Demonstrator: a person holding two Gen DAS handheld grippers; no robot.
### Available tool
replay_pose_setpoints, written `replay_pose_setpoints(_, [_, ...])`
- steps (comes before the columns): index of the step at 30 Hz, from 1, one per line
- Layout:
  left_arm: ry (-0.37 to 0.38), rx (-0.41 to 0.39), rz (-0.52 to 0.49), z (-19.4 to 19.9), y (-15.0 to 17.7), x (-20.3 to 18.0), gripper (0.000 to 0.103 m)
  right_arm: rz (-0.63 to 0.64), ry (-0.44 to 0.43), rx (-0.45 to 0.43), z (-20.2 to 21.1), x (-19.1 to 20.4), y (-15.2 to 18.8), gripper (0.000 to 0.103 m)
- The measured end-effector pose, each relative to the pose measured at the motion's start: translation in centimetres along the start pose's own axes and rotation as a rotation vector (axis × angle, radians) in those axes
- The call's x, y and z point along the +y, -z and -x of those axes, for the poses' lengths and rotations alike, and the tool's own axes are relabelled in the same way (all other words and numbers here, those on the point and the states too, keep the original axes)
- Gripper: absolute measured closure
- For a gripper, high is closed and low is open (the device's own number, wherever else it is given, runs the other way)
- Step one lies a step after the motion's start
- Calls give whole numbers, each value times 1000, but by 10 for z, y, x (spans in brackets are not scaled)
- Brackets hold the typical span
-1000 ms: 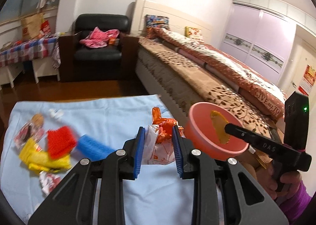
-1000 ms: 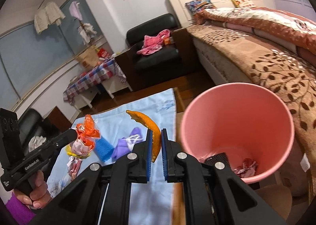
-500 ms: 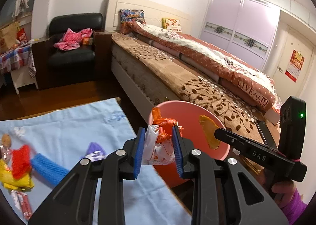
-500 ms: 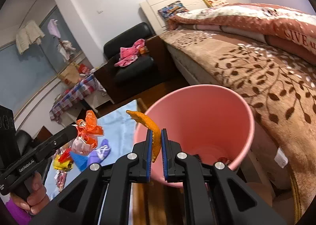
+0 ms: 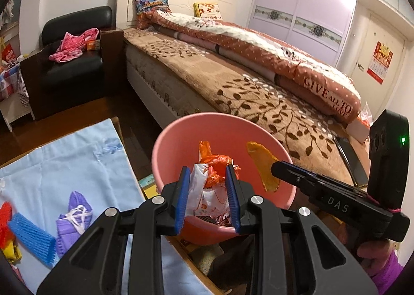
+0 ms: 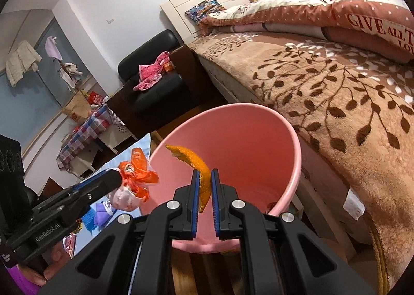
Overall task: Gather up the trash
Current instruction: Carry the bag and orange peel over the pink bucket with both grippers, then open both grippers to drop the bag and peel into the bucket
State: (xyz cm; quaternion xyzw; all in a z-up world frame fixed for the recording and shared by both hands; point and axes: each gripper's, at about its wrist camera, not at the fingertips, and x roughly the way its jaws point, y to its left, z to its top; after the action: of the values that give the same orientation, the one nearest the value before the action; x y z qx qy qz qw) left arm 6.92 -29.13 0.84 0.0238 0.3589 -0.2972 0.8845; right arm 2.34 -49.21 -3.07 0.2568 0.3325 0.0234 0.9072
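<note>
Wrapper [image 5: 211, 186], peel [image 6: 199, 168] now over bucket [image 5: 165, 140]

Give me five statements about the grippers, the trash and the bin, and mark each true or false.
1. The left gripper holds a crumpled wrapper. True.
2. The right gripper is empty. False: it grips an orange peel.
3. The bin is blue. False: it is pink.
4. Both pieces of trash hang over the bin's mouth. True.
5. The cloth is cleared of trash. False: a purple mask and a blue net lie on it.
</note>
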Motion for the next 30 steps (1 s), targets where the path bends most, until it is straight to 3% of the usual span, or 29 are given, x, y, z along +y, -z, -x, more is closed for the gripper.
replay_pose_setpoints(24, [6,41,5,-28,1,-6,75,-30,24,33,-22,-12,4,94])
replay_pose_setpoints(29, [13,61,17,-33,0,-6,71,-33,36,34,-25,-14,4,94])
replay_pose_setpoints(30, [15,67,20,-34,0,-6,66,-33,39,35,-24,-16,4,94])
